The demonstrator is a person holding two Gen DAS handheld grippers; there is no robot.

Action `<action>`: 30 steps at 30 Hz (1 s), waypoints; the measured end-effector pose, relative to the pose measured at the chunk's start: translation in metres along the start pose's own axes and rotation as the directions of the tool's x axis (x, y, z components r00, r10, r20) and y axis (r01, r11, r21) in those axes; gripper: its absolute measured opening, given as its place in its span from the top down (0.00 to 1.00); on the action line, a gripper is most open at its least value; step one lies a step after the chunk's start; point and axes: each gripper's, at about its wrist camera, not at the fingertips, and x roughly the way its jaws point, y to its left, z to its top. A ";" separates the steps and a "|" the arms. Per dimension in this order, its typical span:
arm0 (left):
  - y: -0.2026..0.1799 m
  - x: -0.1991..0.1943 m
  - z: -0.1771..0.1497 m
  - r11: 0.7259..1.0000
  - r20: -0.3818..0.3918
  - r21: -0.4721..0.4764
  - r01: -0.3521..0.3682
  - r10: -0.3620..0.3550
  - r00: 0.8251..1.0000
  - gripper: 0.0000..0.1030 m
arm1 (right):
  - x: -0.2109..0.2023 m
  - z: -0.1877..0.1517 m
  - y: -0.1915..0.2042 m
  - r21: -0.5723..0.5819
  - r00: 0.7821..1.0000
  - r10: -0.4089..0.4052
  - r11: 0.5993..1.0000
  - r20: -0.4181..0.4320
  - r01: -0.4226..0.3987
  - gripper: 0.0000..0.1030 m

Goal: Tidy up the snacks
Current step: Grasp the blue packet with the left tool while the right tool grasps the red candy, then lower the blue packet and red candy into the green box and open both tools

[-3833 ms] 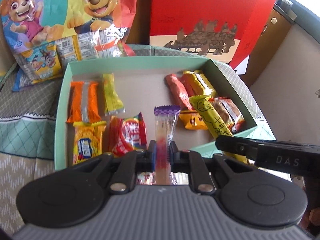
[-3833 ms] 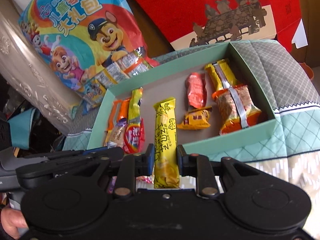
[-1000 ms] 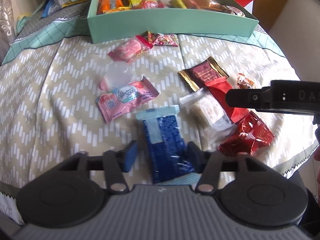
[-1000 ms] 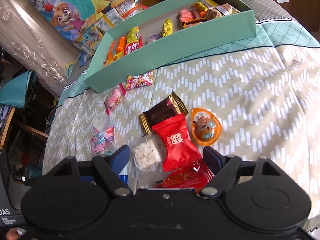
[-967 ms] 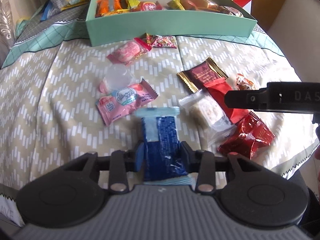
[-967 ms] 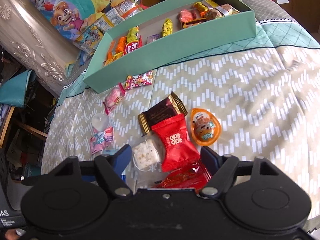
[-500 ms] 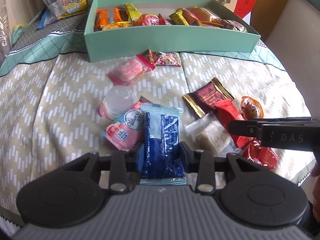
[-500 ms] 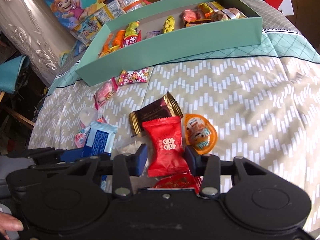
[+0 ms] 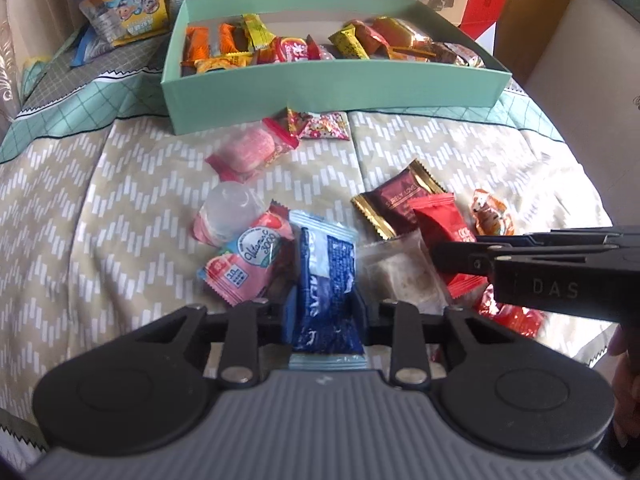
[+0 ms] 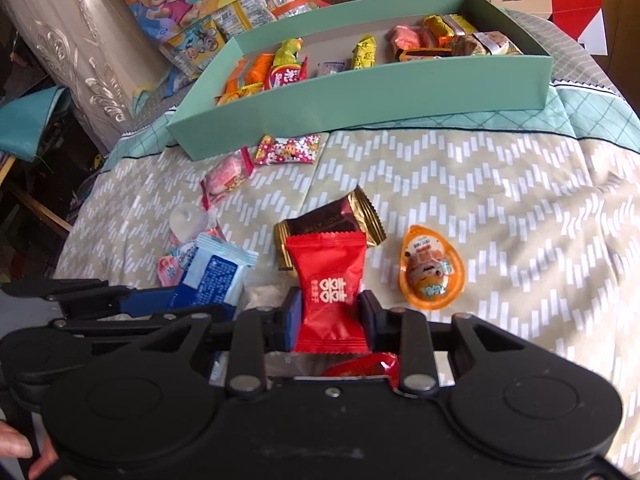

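Observation:
My left gripper (image 9: 323, 312) is shut on a blue snack packet (image 9: 326, 276) and holds it above the cloth; the packet also shows in the right wrist view (image 10: 214, 276). My right gripper (image 10: 329, 320) is shut on a red candy packet (image 10: 330, 286), seen from the left wrist too (image 9: 440, 224). The mint green box (image 9: 332, 84) stands at the far side, holding several wrapped snacks; it also shows in the right wrist view (image 10: 360, 100). Loose snacks lie on the chevron cloth between box and grippers.
On the cloth lie a brown and gold packet (image 10: 332, 216), an orange egg-shaped pack (image 10: 432, 272), a pink packet (image 9: 248, 258), a clear jelly cup (image 9: 228, 208), a pink candy (image 9: 250, 152) and a floral packet (image 9: 320, 124). A cartoon snack bag (image 10: 208, 4) stands behind the box.
Both grippers left the box, came down to the loose snacks and closed: the left on the blue packet, the right on the red packet. Both packets have been lifted off the cloth.

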 end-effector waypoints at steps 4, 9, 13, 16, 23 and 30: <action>-0.002 -0.011 0.010 1.000 0.018 0.011 0.028 -0.029 0.999 0.87 | -0.011 0.011 0.002 0.002 0.999 0.023 1.000 0.032 -0.023 0.71; -0.003 -0.001 0.008 0.999 -0.036 0.020 0.041 -0.041 0.999 0.82 | -0.011 0.015 -0.001 0.008 0.999 0.015 1.000 0.035 -0.015 0.71; -0.007 0.014 0.002 0.998 -0.090 0.029 0.048 -0.045 0.995 0.80 | -0.006 0.011 -0.003 0.026 1.000 0.018 1.000 0.021 -0.018 0.71; -0.008 0.019 0.005 0.999 -0.096 0.025 0.045 -0.043 0.994 0.80 | -0.005 0.008 -0.003 0.030 1.000 0.018 0.999 0.019 -0.018 0.71; -0.011 0.010 0.016 0.999 -0.049 0.044 0.032 -0.030 0.998 0.87 | -0.010 0.013 -0.005 0.031 0.999 0.028 0.999 0.025 -0.028 0.71; -0.002 -0.015 0.059 0.997 0.028 0.017 0.075 -0.076 0.997 0.87 | -0.027 0.052 -0.006 0.035 0.993 0.056 0.998 0.107 -0.060 0.71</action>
